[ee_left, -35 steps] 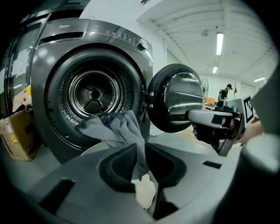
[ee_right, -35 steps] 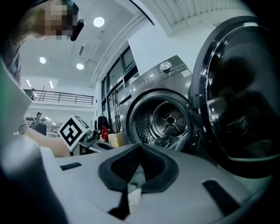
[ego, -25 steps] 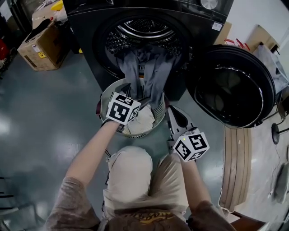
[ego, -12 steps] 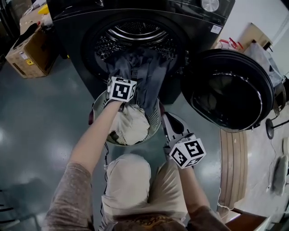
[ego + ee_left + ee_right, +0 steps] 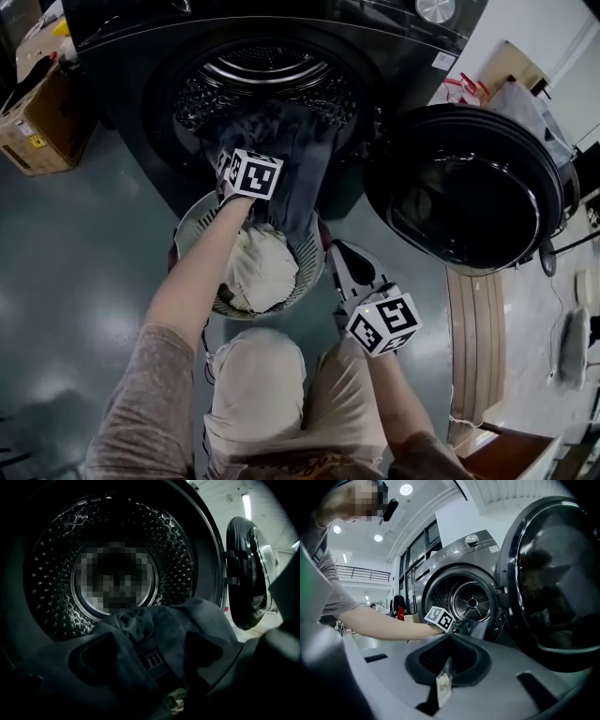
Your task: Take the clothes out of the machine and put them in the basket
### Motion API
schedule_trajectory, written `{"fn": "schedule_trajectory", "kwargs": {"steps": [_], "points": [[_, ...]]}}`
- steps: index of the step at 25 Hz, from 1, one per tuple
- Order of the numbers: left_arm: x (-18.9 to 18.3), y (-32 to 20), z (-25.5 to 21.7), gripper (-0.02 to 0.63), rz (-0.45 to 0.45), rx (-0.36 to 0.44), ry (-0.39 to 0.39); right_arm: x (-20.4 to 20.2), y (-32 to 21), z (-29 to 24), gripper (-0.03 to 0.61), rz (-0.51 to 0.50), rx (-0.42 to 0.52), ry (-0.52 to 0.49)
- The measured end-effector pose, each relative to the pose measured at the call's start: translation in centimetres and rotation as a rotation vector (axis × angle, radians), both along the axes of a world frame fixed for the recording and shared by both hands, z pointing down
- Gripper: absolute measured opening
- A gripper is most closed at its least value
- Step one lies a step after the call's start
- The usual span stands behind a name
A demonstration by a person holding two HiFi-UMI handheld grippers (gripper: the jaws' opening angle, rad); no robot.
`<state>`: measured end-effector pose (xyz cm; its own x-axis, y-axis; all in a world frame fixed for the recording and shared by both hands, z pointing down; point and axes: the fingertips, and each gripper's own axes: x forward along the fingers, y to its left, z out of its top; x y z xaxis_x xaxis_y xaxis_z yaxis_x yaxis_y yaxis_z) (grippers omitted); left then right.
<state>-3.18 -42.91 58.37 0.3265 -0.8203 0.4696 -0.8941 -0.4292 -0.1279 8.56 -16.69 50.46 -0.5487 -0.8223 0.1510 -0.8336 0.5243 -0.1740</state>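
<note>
Head view looks steeply down on a dark front-loading machine [image 5: 403, 42] with its round door [image 5: 464, 187] swung wide to the right. A grey garment [image 5: 305, 155] spills from the drum [image 5: 267, 70] over the lip of the opening and hangs down toward the basket [image 5: 192, 230]. The basket stands on the floor [image 5: 84, 262] just in front of the machine and holds a pale cloth [image 5: 258, 267]. The left tool [image 5: 230, 161] reaches over the basket to the mouth of the drum. Its jaws have just been opening and stand wide apart, with a fold of the grey garment lying between them, not pinched. The right tool [image 5: 342, 258] hangs beside the basket, near the person's knee, its jaws closed together with only a small pale tab [image 5: 443, 686] at their seam.
</note>
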Motion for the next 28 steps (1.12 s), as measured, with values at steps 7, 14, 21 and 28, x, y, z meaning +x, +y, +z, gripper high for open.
{"fn": "schedule_trajectory", "kwargs": {"steps": [7,14,21,28], "points": [[0.3,-1.1,1.8,0.482,0.022,-0.025,-0.03,0.7,-0.3,0.9,-0.003,0.016,-0.016,0.023],[0.2,-0.9,1.1,0.201,0.023,-0.012,0.005,0.7,-0.3,1.3,-0.003,0.015,-0.024,0.031],[0.1,-0.3,0.8,0.061,0.01,-0.018,-0.019,0.8,0.2,1.0,-0.003,0.018,-0.022,0.024],[-0.6,2.7,-0.9,0.046,0.003,-0.017,0.042,1.5,1.3,-0.1,-0.003,0.014,-0.002,0.01]]}}
